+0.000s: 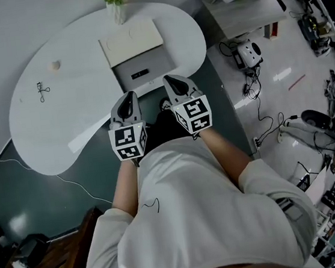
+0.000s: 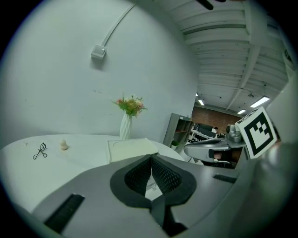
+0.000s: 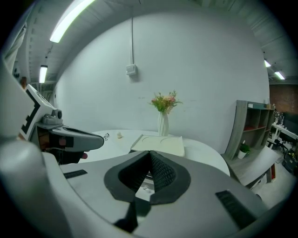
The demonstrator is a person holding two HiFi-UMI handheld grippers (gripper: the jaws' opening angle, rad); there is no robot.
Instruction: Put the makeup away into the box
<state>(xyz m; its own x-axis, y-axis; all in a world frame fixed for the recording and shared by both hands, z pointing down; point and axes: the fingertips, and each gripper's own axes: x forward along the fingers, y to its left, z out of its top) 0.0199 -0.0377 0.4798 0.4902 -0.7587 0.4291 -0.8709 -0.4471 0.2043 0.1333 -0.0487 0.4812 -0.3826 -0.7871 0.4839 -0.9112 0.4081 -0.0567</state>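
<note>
Both tools are empty. The left gripper (image 1: 129,98) has its 2 jaws pressed together on nothing, and the right gripper (image 1: 174,81) is the same, with only table showing past its pads. They hang side by side over the near edge of the white table (image 1: 94,127), just short of the box (image 1: 148,72), whose cream lid (image 1: 130,41) appears to be on.

The makeup lies well to the left: an eyelash curler (image 1: 42,91) and, just beyond it, a small beige sponge (image 1: 55,65). The step in hand looks like the reach. The left gripper is closer, so it should spread its jaws before descending, then pinch the curler across its thin shank. The curler's long axis runs roughly near to far, with the finger loops apparently at the near end.
</note>
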